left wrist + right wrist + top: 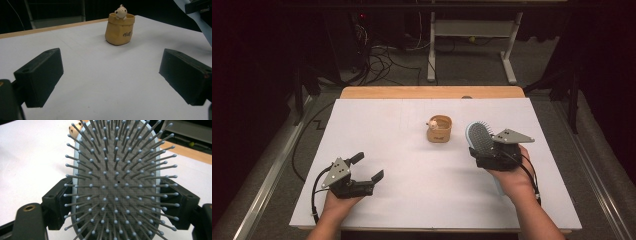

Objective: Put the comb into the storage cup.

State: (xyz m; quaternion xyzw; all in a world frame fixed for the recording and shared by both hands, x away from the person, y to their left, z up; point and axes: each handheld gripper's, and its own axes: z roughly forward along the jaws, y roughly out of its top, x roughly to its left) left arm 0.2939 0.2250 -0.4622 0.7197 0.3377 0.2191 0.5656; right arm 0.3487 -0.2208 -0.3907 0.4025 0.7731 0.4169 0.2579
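Right tongs (484, 150) of mine are clamped across the head of a pale blue paddle hairbrush (479, 136), one black jaw against each long edge, as the right gripper view shows with the brush (117, 182) facing the camera, bristles out. In that view the bristle pad covers most of what lies beyond, and the bottom of the brush head runs off the lower edge of the picture. From the high view the brush is held over the right part of the white worktop (412, 165); its handle is mostly hidden under the gripper body and my right hand (512, 180), with only a pale sliver showing beside the wrist. My left tongs (369, 167) stand wide apart with nothing between them, low over the near left part of the worktop, held in my left hand (337, 205). Well ahead of them sits a small yellow sack-shaped pot (119, 31) with a little cream animal figure (121, 12) peeking over its rim; the dark lettering on its side is too small to read. In the right gripper view only a tan scrap of that pot (76, 128) peeks past the brush's upper left edge.
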